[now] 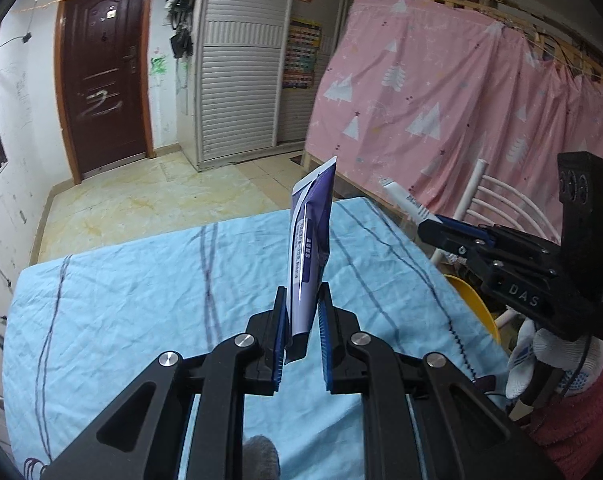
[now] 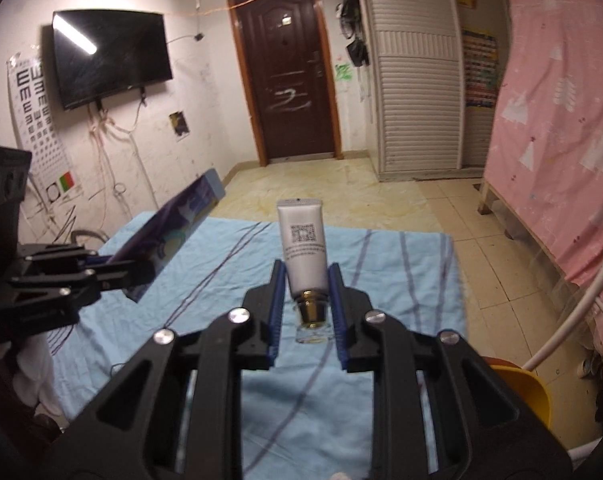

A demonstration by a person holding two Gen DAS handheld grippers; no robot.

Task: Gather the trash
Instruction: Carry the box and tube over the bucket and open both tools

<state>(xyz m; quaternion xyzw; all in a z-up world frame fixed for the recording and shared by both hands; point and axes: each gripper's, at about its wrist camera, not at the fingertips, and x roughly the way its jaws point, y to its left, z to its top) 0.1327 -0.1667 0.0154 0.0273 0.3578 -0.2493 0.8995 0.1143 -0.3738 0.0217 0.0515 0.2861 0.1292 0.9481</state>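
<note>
My left gripper (image 1: 303, 300) is shut on a purple and white tube (image 1: 309, 248), held upright above the table covered with a light blue cloth (image 1: 141, 300). My right gripper (image 2: 305, 276) is shut on a white tube (image 2: 303, 244) with a QR code and a gold and clear cap, held above the same blue cloth (image 2: 401, 280). In the left wrist view the right gripper (image 1: 425, 224) is at the right with the white tube (image 1: 403, 200) sticking out. In the right wrist view the left gripper (image 2: 101, 264) is at the left with the purple tube (image 2: 173, 224).
A yellow bin (image 2: 525, 396) stands at the table's right side, also seen in the left wrist view (image 1: 475, 304). A white chair frame (image 1: 497, 196) and a pink curtain (image 1: 441, 92) are to the right. Tiled floor (image 2: 341, 188) and a brown door (image 2: 289, 80) lie beyond.
</note>
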